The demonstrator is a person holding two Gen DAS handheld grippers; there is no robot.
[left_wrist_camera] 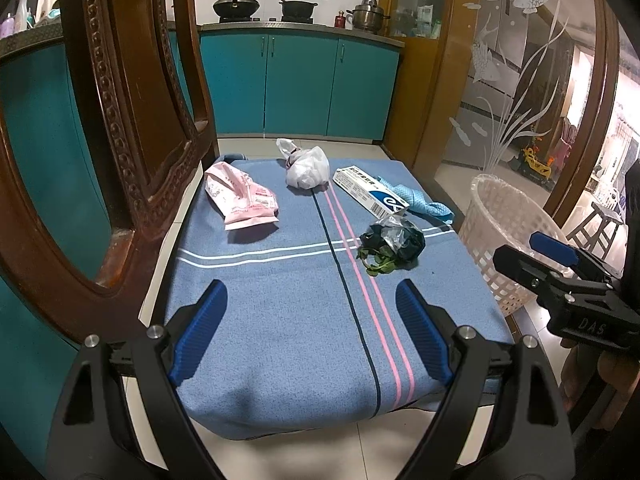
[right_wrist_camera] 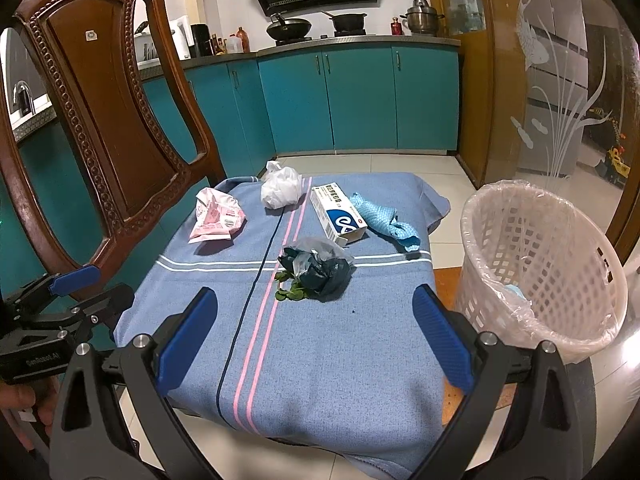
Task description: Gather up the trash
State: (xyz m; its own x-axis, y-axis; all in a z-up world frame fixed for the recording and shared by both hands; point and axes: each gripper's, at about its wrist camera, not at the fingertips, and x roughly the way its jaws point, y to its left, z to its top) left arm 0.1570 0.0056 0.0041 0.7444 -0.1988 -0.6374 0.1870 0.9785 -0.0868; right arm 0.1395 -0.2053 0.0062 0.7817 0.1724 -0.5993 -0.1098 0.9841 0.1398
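Trash lies on a blue cloth (left_wrist_camera: 288, 312) over a chair seat: a pink packet (left_wrist_camera: 240, 198) (right_wrist_camera: 216, 218), a white plastic bag (left_wrist_camera: 306, 168) (right_wrist_camera: 280, 190), a white-and-blue box (left_wrist_camera: 370, 192) (right_wrist_camera: 338, 214), a crumpled blue cloth piece (left_wrist_camera: 424, 202) (right_wrist_camera: 390, 222), and a dark wrapper with green leaves (left_wrist_camera: 394, 244) (right_wrist_camera: 320, 272). A white lined basket (left_wrist_camera: 508, 232) (right_wrist_camera: 540, 264) stands on the floor to the right. My left gripper (left_wrist_camera: 310, 338) is open and empty over the cloth's near edge. My right gripper (right_wrist_camera: 316, 340) is open and empty, also short of the trash.
A carved wooden chair back (left_wrist_camera: 120, 120) (right_wrist_camera: 108, 112) rises at the left. Teal kitchen cabinets (left_wrist_camera: 296, 84) (right_wrist_camera: 360, 100) stand behind, with pots on the stove. A frosted glass door (left_wrist_camera: 516, 80) is on the right. The right gripper's body shows in the left wrist view (left_wrist_camera: 568, 280).
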